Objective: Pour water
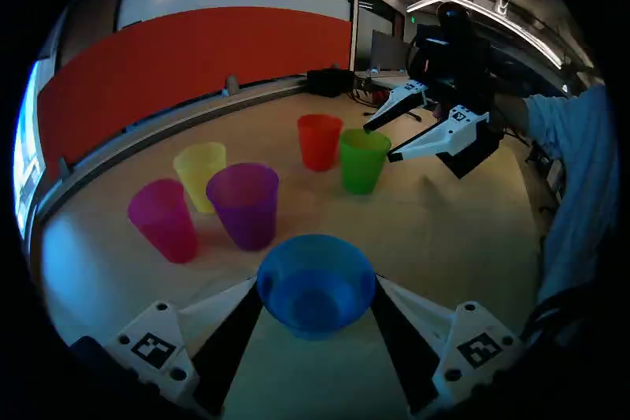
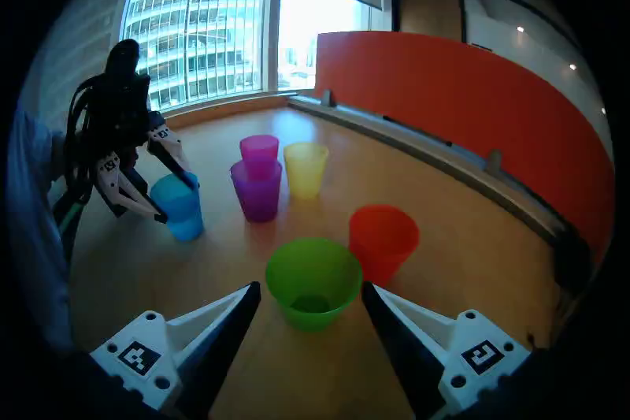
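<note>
On the table (image 1: 465,239), left claw (image 1: 316,284) grips blue cup (image 1: 315,302); right claw (image 2: 311,288) straddles green cup (image 2: 313,274), contact unclear.

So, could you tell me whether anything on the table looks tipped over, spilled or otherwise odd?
Nothing stands out. The blue cup, green cup, red cup, yellow cup, purple cup and pink cup all stand upright on the table, and I see no spilled water.
</note>
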`<action>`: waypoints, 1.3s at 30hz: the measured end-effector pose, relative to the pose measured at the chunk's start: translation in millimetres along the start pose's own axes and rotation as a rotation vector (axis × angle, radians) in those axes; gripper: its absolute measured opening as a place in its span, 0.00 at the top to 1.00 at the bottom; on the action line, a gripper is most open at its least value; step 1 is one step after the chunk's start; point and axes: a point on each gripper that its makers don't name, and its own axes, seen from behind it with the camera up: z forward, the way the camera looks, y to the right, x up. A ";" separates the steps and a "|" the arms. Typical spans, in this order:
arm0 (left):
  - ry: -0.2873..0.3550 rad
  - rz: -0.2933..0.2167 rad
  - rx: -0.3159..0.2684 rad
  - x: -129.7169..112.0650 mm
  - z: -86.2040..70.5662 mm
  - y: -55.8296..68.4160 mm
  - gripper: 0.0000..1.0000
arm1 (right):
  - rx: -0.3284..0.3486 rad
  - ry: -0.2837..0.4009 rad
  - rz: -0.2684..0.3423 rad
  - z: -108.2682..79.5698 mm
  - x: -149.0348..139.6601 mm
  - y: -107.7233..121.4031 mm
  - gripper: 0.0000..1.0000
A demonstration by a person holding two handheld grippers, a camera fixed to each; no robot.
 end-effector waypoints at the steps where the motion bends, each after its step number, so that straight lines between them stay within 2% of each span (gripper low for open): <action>1: 0.003 -0.001 0.000 1.0 -0.3 0.1 0.11 | 0.001 -0.002 0.002 2.3 -0.6 -0.1 0.00; 14: 0.039 -0.008 -0.001 16.2 -8.5 2.2 0.11 | -0.006 -0.006 0.031 26.0 -1.5 -1.1 0.00; 18: 0.048 -0.008 0.003 19.6 -10.8 2.6 0.11 | -0.015 -0.017 0.039 28.2 -5.1 0.1 0.07; 21: 0.058 -0.009 0.011 22.0 -11.9 2.0 0.11 | -0.020 -0.012 0.045 27.3 -4.9 0.3 0.08; 30: 0.113 -0.024 0.035 37.4 -20.7 0.0 0.11 | -0.038 0.036 0.049 11.0 9.9 -2.3 0.08; 39: 0.198 -0.022 0.070 64.4 -34.1 -6.1 0.11 | -0.052 0.137 0.034 -17.6 43.0 -16.0 0.09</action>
